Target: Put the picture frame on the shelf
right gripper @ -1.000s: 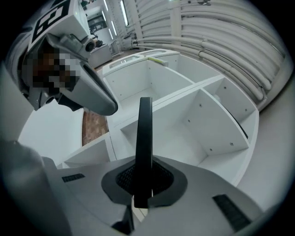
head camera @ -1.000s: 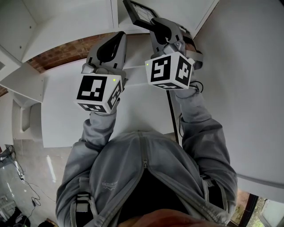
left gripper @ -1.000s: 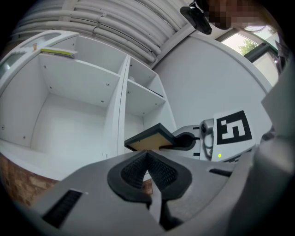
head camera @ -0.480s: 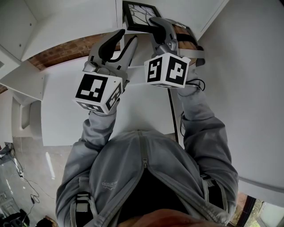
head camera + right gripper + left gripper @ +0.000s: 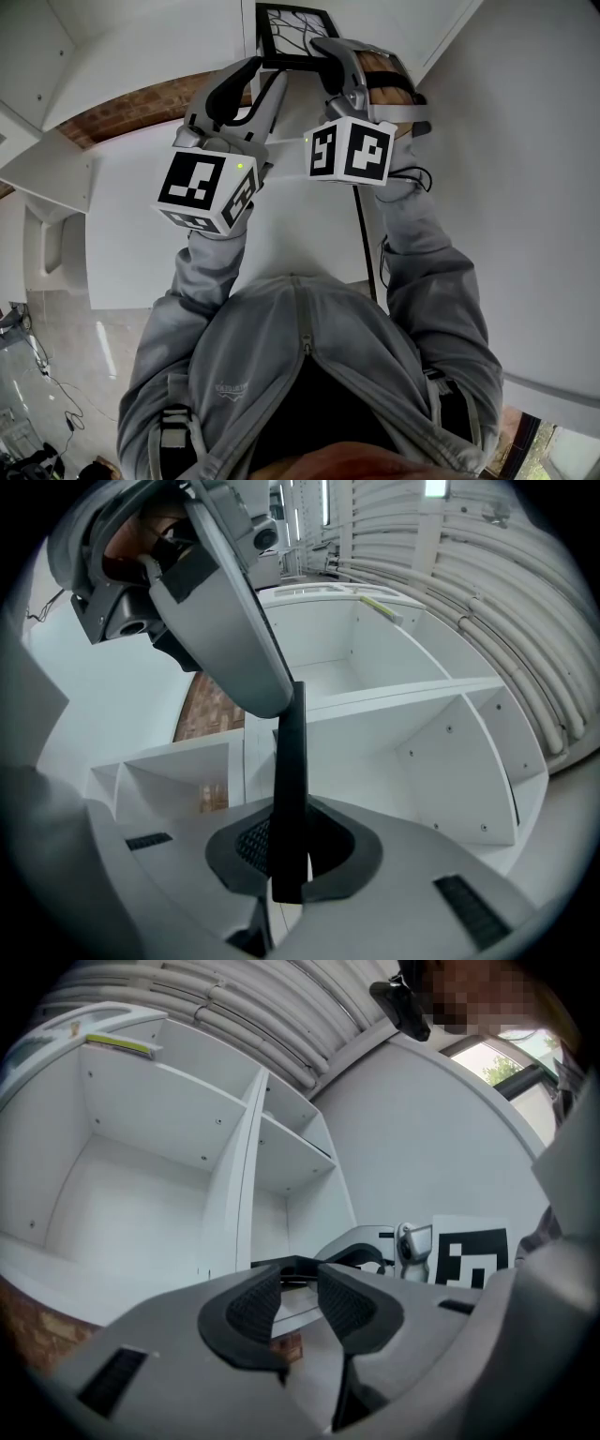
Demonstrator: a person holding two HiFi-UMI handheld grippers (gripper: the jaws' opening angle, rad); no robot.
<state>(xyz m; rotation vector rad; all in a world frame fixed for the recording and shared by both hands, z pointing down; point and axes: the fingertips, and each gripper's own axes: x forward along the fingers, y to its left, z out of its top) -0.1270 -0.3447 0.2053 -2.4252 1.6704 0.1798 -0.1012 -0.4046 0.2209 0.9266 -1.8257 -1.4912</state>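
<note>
The right gripper [image 5: 292, 847] was clamped tight on one edge of the thin black picture frame [image 5: 289, 761], carrying it upright towards the white compartmented shelf unit [image 5: 441, 752]. The left gripper [image 5: 298, 1299], jaws wide but closing on nothing, hovered just beside the frame, probably to steady it.

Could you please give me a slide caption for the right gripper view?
Right tool clamped on the edge of the black picture frame, facing the white shelf.
</note>
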